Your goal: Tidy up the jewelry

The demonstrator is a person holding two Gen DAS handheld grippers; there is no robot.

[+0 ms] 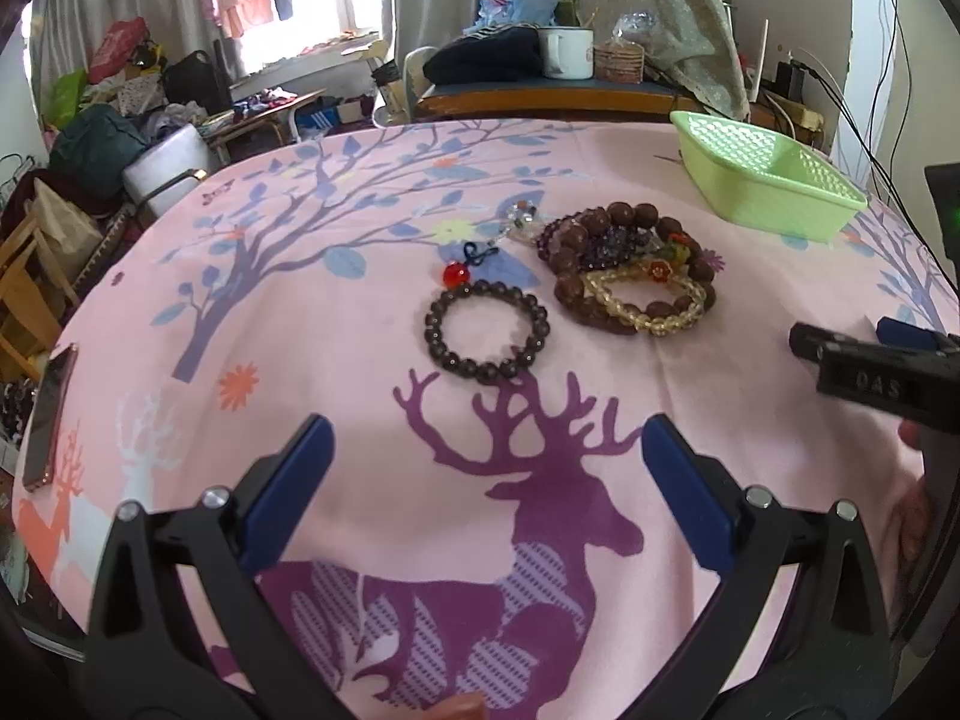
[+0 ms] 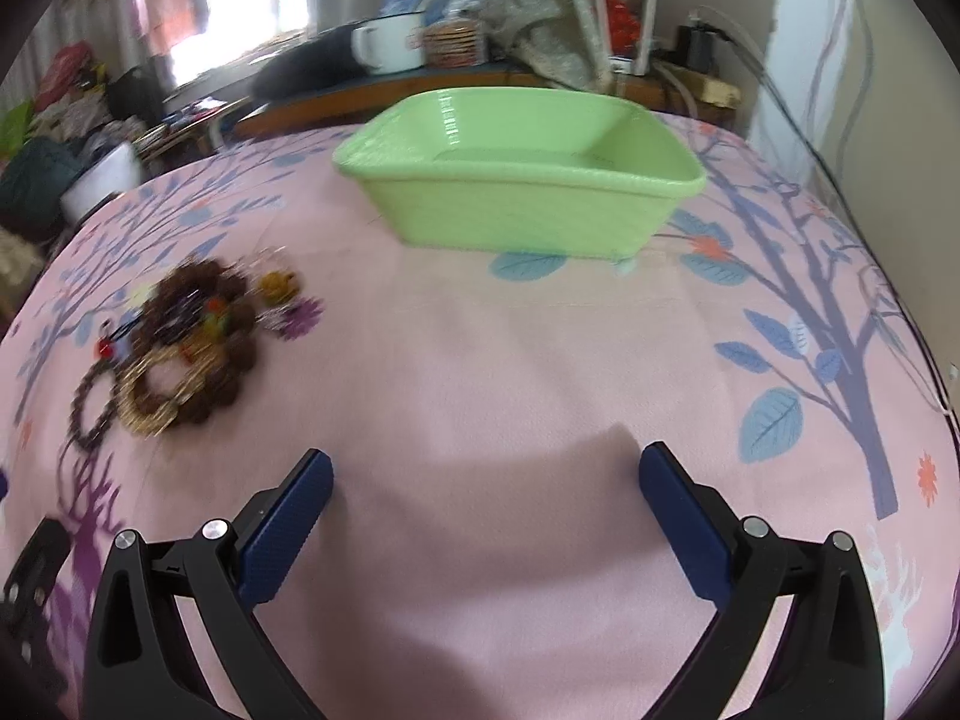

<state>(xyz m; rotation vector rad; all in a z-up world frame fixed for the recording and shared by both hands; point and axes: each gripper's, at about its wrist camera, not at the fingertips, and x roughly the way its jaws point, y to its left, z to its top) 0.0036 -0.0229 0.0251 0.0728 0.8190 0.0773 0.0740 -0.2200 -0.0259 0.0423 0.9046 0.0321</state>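
A dark beaded bracelet with a red bead lies alone on the pink cloth. Right of it is a pile of bracelets: large brown beads, a clear yellow one, purple ones. The pile also shows blurred in the right wrist view. A green plastic basket stands empty at the back; it also shows in the left wrist view. My left gripper is open and empty, short of the dark bracelet. My right gripper is open and empty over bare cloth, in front of the basket.
A phone lies at the table's left edge. Behind the table stands a desk with a white mug, a woven box and clothes. Clutter fills the floor at the left. Cables hang at the right wall.
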